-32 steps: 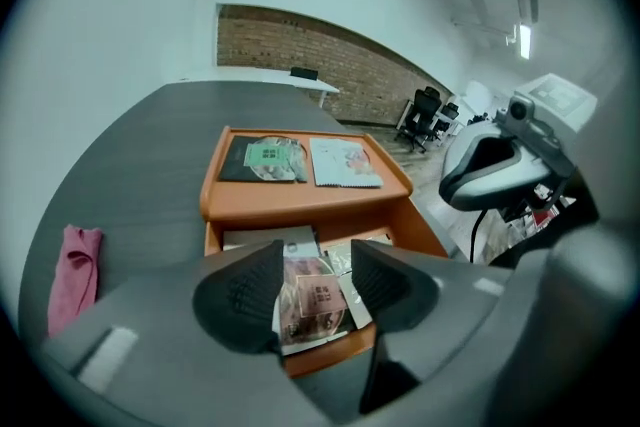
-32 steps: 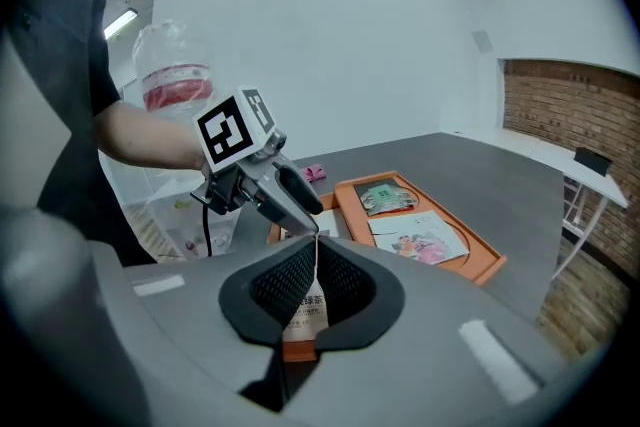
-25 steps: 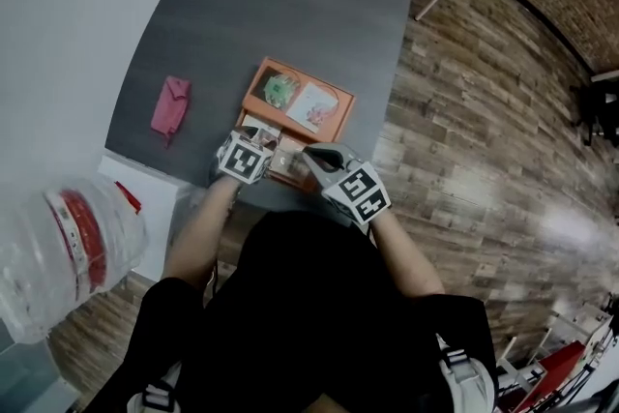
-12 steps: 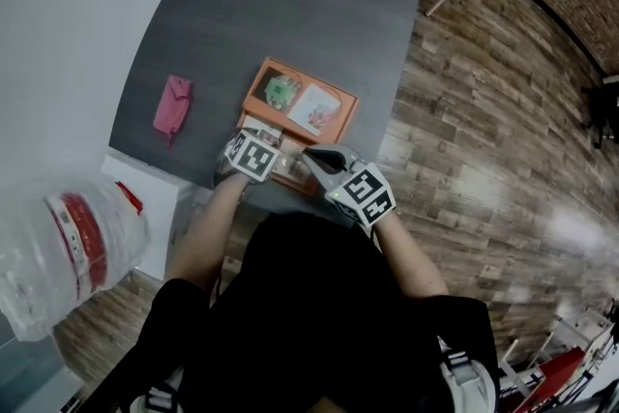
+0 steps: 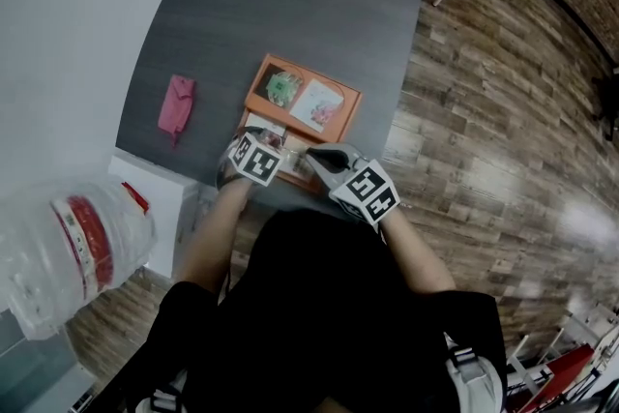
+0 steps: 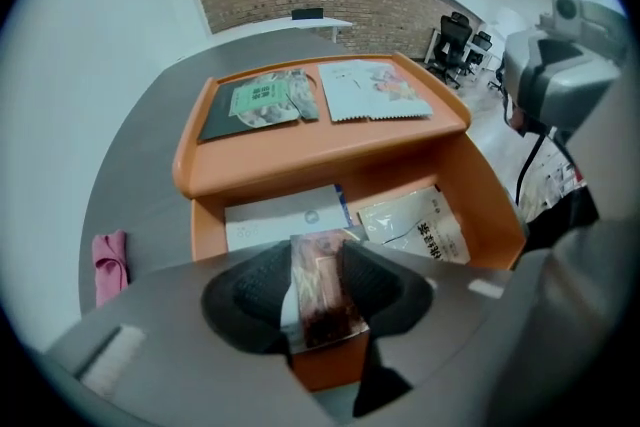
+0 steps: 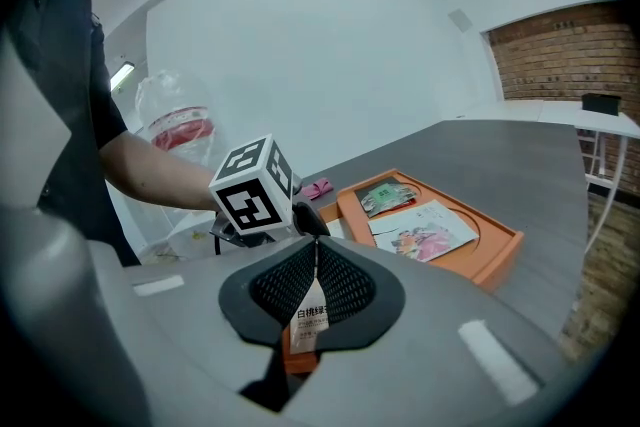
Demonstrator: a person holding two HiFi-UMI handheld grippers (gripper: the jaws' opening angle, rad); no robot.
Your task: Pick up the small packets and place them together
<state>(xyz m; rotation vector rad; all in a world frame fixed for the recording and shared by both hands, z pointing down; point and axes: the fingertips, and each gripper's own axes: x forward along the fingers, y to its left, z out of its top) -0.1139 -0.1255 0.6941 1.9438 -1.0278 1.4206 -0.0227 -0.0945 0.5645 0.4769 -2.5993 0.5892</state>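
An orange tray point(image 6: 300, 157) lies on the dark grey table. Its far section holds a green packet point(image 6: 262, 102) and a pale pink packet point(image 6: 375, 90). Its near compartment holds a white packet point(image 6: 280, 215) and a cream packet point(image 6: 420, 225). Over that compartment my left gripper point(image 6: 318, 260) points steeply down. Its jaws have just been closing and now press on a brown-pink packet point(image 6: 322, 307). My right gripper point(image 7: 314, 260) hovers beside it at the tray's near edge, shut on a thin white printed packet point(image 7: 311, 320). In the head view both grippers point(image 5: 274, 145) point(image 5: 311, 153) meet at the tray's near end.
A pink cloth point(image 5: 176, 104) lies on the table point(image 5: 290, 5) left of the tray. A big clear water bottle point(image 5: 68, 247) with a red band stands on the floor at the lower left. Wooden floor runs along the table's right side.
The left gripper has tipped a little over the near compartment. The right gripper has stayed where it was with its packet.
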